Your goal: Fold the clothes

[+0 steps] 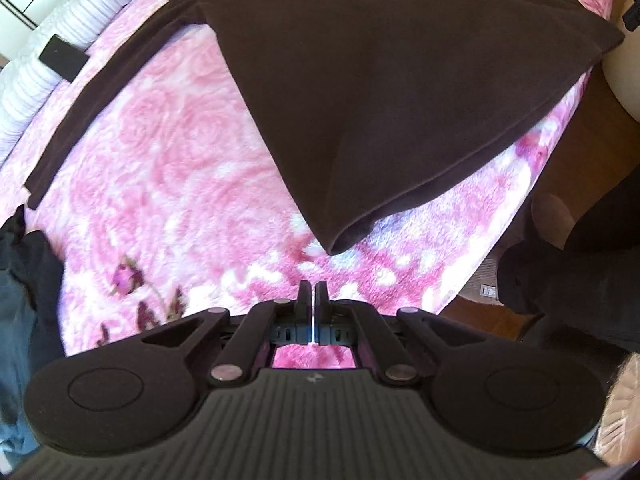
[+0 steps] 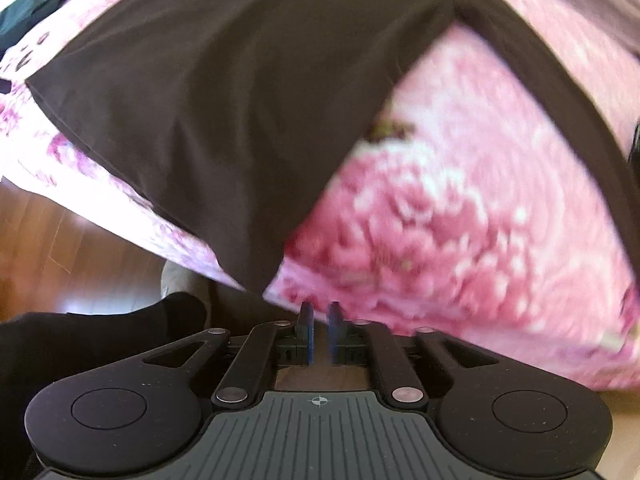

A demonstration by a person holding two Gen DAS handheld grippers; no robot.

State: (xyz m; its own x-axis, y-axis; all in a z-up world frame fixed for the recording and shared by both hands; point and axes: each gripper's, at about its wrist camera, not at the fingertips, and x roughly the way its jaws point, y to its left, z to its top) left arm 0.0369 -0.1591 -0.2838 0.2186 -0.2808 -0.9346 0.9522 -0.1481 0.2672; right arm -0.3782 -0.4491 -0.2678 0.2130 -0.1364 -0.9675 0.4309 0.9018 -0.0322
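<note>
Left gripper point(image 1: 311, 286) closed and empty, right gripper point(image 2: 321, 308) slightly parted, empty; the brown garment's point(image 1: 380, 80) overhanging corner risks sliding off the pink floral blanket point(image 1: 180, 152).

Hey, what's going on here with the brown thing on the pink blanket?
A person with a gripper in each hand is folding a dark brown garment spread on a pink floral blanket. It already lies partly folded, one corner pointing toward the grippers and a long sleeve or strip stretched off to the side. Neither gripper holds it now: the left gripper is shut on nothing just short of that corner, and the right gripper hangs slightly open and empty.
</note>
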